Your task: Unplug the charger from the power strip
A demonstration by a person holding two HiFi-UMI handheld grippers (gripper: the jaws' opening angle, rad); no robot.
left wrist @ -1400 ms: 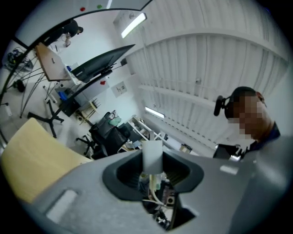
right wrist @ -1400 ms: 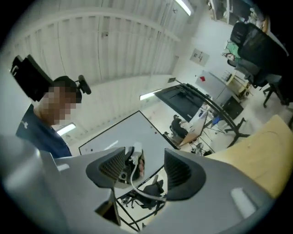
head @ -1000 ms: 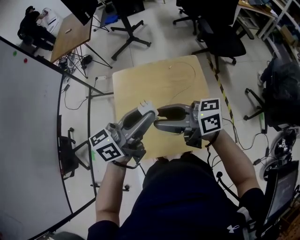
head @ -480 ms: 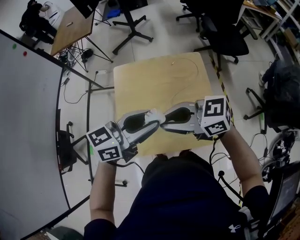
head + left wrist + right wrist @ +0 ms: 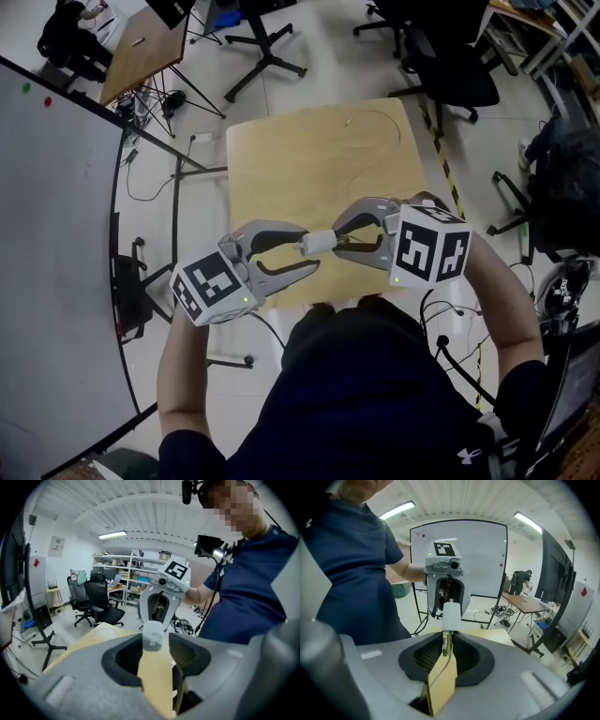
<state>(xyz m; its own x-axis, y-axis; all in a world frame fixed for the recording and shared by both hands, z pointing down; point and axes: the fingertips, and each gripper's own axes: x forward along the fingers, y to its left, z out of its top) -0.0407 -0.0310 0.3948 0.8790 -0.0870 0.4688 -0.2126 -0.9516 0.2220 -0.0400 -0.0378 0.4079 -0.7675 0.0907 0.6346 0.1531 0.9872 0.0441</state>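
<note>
A small white charger block hangs in the air over the near edge of the wooden table, between my two grippers, which face each other. My right gripper is shut on the thin cable connector that sticks into the charger. My left gripper has its jaws opening wide. The charger sits between its fingertips, and the pads stand off it on both sides. A thin cable lies looped on the far part of the table. No power strip is in view.
A whiteboard stands at the left. Black office chairs and a second wooden table stand beyond the table. Cables lie on the floor at the left and right. The person's torso is right behind the grippers.
The left gripper held the charger and has opened off it. The right gripper has closed on the connector. Both grippers rolled and came down toward the table's near edge.
</note>
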